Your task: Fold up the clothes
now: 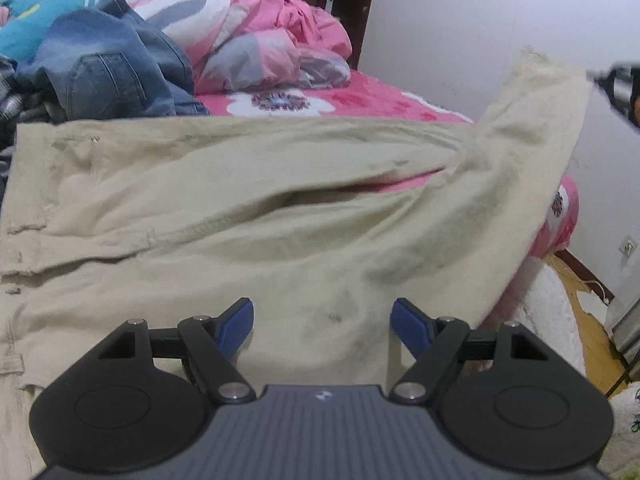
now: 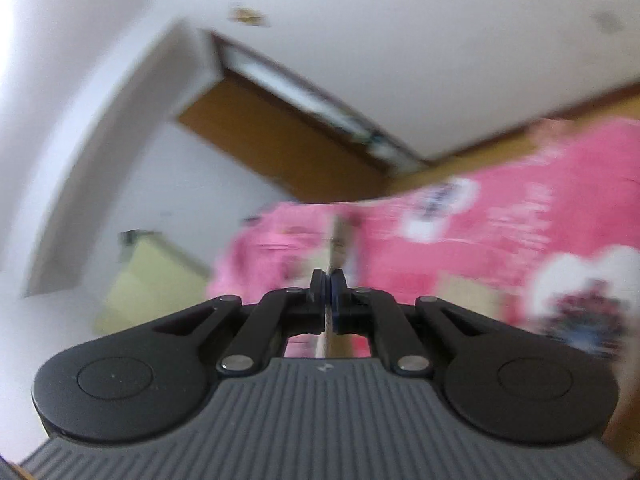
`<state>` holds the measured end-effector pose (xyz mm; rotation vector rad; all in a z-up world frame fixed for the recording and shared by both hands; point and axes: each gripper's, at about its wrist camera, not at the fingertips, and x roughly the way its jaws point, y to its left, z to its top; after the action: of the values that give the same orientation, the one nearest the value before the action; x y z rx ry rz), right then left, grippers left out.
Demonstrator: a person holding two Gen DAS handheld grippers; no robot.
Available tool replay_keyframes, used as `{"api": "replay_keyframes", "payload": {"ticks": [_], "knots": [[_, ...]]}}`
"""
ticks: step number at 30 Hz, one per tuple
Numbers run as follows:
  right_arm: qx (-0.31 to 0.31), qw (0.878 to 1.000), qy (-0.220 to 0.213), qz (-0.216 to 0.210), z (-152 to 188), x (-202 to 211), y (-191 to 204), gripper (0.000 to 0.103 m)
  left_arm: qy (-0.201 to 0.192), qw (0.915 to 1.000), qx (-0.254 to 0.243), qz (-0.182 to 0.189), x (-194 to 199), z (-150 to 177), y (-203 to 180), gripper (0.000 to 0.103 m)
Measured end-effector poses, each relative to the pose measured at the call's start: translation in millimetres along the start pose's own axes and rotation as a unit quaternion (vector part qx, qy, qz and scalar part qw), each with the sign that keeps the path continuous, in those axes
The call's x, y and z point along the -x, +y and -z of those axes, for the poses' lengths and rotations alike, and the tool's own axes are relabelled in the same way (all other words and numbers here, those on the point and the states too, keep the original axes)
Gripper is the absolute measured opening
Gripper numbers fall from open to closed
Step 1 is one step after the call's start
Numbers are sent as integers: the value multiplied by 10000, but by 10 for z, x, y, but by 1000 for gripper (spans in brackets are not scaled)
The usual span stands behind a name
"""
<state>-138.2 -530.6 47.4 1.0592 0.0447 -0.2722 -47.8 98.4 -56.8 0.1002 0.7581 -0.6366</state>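
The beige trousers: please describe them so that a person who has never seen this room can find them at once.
Look at the bed with the pink flowered sheet. The beige trousers lie spread across its near side, in front of a pile of blue jeans and a pink quilt. They are the only pale, plain garment, and one leg end is lifted at the right by the right gripper.

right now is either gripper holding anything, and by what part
The right gripper is shut on the beige trousers, pinching the cuff end of one leg, lifted off the bed. The left gripper is open above the trousers, holding nothing.
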Motion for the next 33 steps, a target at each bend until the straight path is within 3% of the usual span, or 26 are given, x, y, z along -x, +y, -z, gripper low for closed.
{"api": "replay_keyframes", "payload": {"ticks": [3,5,8,12,18,19,22,24,26,27,29,31,33], "knots": [[-734,9924,69,981,94,-28,-944,1,130,9999,-81,-17,-39,32,-9,77],[-1192,9790,78,1652,229,-23,-1534,1,202,9997,-111,-27,-54,44,-10,77],[-1693,9642,249,2025,432,-15,-2129,1,266,9996,-116,-34,-79,45,-3,77],[-1471,9671,239,2060,514,-39,-2163,5,320,9994,-147,-75,-107,39,-7,78],[-927,9518,-464,2887,309,293,-2121,9,344,9992,-202,-78,-111,66,-30,80],[-732,9538,-459,2878,314,300,-2039,9,345,9992,-206,-74,-106,65,-34,80],[-142,9680,-130,2501,416,175,-1673,9,341,9993,-166,-68,-92,56,-28,80],[273,9790,394,1981,603,-59,-1342,9,321,9993,-138,-100,-58,64,-28,80],[832,9801,1139,1396,925,-386,-956,10,299,9994,-106,-134,-19,73,-27,80],[1103,9757,1542,1095,1105,-550,-769,11,285,9994,-76,-157,14,83,-25,80],[1582,9555,2450,454,1572,-844,-418,13,249,9995,27,-214,107,120,-13,80],[1978,9230,3297,-152,2050,-1084,-98,18,208,9994,168,-237,223,175,-1,80],[2211,8937,3885,-381,2466,-1273,74,21,157,9991,317,-241,353,253,14,80]]}}
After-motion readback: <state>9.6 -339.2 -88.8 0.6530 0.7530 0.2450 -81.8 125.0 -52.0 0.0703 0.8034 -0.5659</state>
